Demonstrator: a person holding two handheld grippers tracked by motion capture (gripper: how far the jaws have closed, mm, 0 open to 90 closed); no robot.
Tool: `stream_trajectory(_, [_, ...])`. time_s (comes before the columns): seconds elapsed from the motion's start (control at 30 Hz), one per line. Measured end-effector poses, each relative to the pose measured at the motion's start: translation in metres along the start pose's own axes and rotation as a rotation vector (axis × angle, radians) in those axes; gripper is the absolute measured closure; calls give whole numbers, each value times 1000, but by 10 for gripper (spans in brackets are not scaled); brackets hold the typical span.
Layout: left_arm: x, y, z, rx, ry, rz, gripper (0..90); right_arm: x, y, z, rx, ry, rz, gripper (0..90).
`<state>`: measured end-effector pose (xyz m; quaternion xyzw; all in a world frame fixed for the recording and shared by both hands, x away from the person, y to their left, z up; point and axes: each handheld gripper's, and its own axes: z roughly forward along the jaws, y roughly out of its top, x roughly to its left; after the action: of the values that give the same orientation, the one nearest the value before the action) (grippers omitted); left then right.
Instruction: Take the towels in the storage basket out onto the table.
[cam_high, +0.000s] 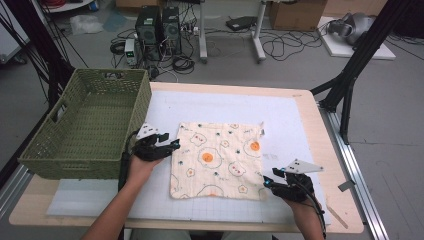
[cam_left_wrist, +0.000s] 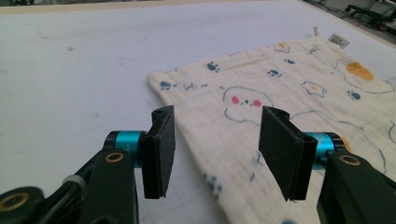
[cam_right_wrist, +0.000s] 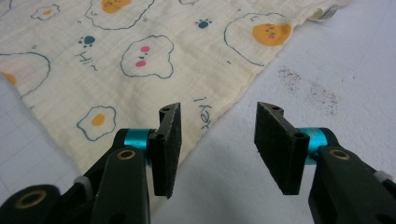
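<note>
Around: a green woven basket (cam_high: 85, 125) stands on the desk (cam_high: 310, 115) just beside the left claw (cam_high: 172, 145), on its outer side; a white mat (cam_high: 280, 120) covers most of the desk under both claws; computer towers (cam_high: 159, 27) and loose cables (cam_high: 285, 47) lie on the floor well beyond the claws.
In the way: nothing lies between either claw and the cloth.
Basket: what can be seen of its inside is bare woven floor and walls.
Cloth: a cream cloth (cam_high: 217, 160) printed with fried eggs and paw marks lies flat on the mat between the two claws, with a small label (cam_left_wrist: 338, 40) at its far corner.
Left claw: seen in its own view (cam_left_wrist: 215, 151), jaws parted and gripping nothing; the cloth's left edge runs on the mat below and ahead of the gap, and the pads do not press on it.
Right claw (cam_high: 267, 181): seen in its own view (cam_right_wrist: 217, 149), jaws released, with bare mat below the gap; the cloth's edge passes by its left pad, and whether it touches I cannot tell.
Hands: each claw is held in a person's hand, near the cloth's two side edges.
</note>
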<state>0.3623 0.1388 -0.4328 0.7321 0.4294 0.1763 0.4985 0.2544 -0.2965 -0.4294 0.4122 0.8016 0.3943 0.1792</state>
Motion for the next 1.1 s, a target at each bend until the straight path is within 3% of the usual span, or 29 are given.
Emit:
stream_trajectory(0.1, [2,8,13,1,25,-15,464,0,0,1,-6,1,5,481])
stream_trajectory(0.2, [7,7,23,-19,35,-74,468,0,1,1,-13,0,3,475])
stream_trajectory(0.33, [14,-1,34,34,70,-100,467,0,0,1,-14,3,-1,475])
stream_trajectory(0.4, [19,0,36,35,80,-148,472,0,0,1,-13,3,0,474])
stream_trajectory(0.6, [20,9,47,60,102,-98,474,0,1,3,-12,5,-9,474])
stream_trajectory(0.63, [20,9,50,80,100,-110,484,0,1,3,-12,8,-13,474])
stream_trajectory(0.7, [16,9,55,120,110,-76,490,0,1,3,-13,12,-13,474])
stream_trajectory(0.73, [14,9,56,130,103,-51,531,0,1,3,-12,18,-15,474])
stream_trajectory(0.8, [5,9,60,168,128,34,730,0,0,4,-6,26,-18,474])
stream_trajectory(0.83, [4,10,60,173,122,55,777,1,0,5,-1,28,-23,474])
stream_trajectory(0.87, [3,10,60,171,128,57,852,1,0,5,1,32,-27,475])
stream_trajectory(0.9, [3,10,60,173,130,57,856,1,0,5,4,32,-23,474])
stream_trajectory(1.03, [12,10,54,165,245,13,859,1,0,5,-3,31,-26,474])
stream_trajectory(1.1, [18,8,51,155,256,-13,854,1,0,4,-4,26,-19,474])
